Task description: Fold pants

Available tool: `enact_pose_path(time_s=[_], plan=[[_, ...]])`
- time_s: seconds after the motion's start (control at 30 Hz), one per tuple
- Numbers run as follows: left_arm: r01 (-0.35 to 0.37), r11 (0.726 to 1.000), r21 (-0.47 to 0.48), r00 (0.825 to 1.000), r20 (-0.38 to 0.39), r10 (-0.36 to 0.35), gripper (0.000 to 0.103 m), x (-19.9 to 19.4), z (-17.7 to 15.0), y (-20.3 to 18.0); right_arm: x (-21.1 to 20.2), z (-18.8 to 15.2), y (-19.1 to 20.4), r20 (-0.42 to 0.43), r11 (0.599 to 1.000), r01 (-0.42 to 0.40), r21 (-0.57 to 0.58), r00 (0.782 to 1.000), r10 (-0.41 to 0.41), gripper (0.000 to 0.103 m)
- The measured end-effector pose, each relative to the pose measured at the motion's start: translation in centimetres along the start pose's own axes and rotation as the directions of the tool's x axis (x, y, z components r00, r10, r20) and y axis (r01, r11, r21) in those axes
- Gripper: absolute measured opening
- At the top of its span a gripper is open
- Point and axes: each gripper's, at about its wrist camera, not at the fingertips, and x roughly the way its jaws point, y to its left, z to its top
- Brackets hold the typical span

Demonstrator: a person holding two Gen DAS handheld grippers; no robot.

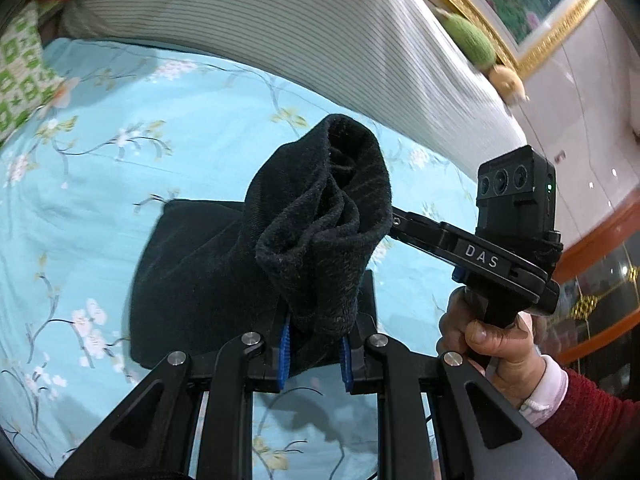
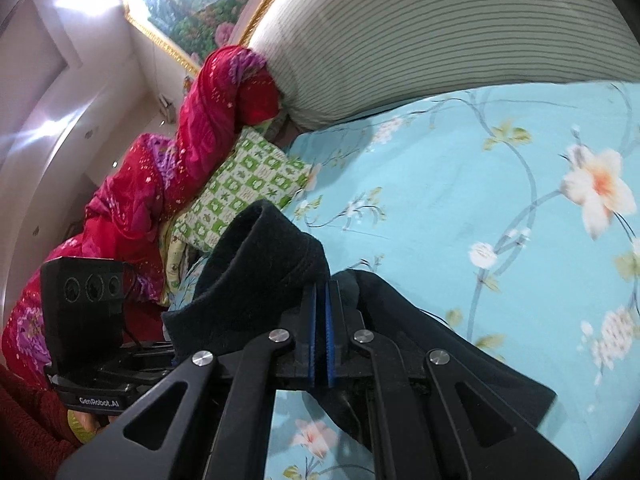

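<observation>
Left wrist view: your left gripper (image 1: 314,354) pinches the black pants (image 1: 320,216) above the floral bedsheet (image 1: 120,140); cloth hides the fingertips; right gripper (image 1: 394,222) reads "DAS".
Right wrist view: your right gripper (image 2: 320,336) is clamped on the pants (image 2: 256,280); "GenRobot.AI" shows on the left unit

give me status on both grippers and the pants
Left gripper shut on black pants, bunch lifted. Right gripper shut on the pants' edge. Rest of the pants draped on floral bedsheet. Nothing in the way.

Pants (image 1: 224,264) on bedsheet (image 1: 120,128), before pillow (image 1: 280,20)
</observation>
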Motion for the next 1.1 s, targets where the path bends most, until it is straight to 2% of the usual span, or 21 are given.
enact_pose_path(time_s=[0.47,0.8,0.93,1.0,1.1], plan=[[-0.001,0.99,0.14,0.989,-0.147,0.022,0.018,7.3,-2.9,-5.5,-4.4,-4.4,-6.2,0.047,0.988,0.065,0.143,0.996,-0.072,0.005],[-0.03,0.974,0.226,0.975,-0.207,0.078,0.019,11.1,-4.1,-7.0,-4.9,-6.5,-9.0,0.021,0.971,0.137,0.195,0.989,-0.144,0.005],[-0.032,0.973,0.229,0.969,-0.231,0.086,0.021,11.9,-4.1,-7.3,-4.8,-6.9,-9.4,0.003,0.964,0.166,0.208,0.985,-0.171,0.005],[-0.036,0.973,0.229,0.966,-0.24,0.092,0.028,12.4,-4.1,-7.2,-4.8,-7.0,-9.5,-0.009,0.958,0.197,0.209,0.98,-0.199,0.004],[-0.019,0.978,0.209,0.963,-0.26,0.074,0.046,12.5,-4.4,-6.9,-5.5,-7.3,-9.9,-0.005,0.944,0.218,0.247,0.975,-0.224,0.005]])
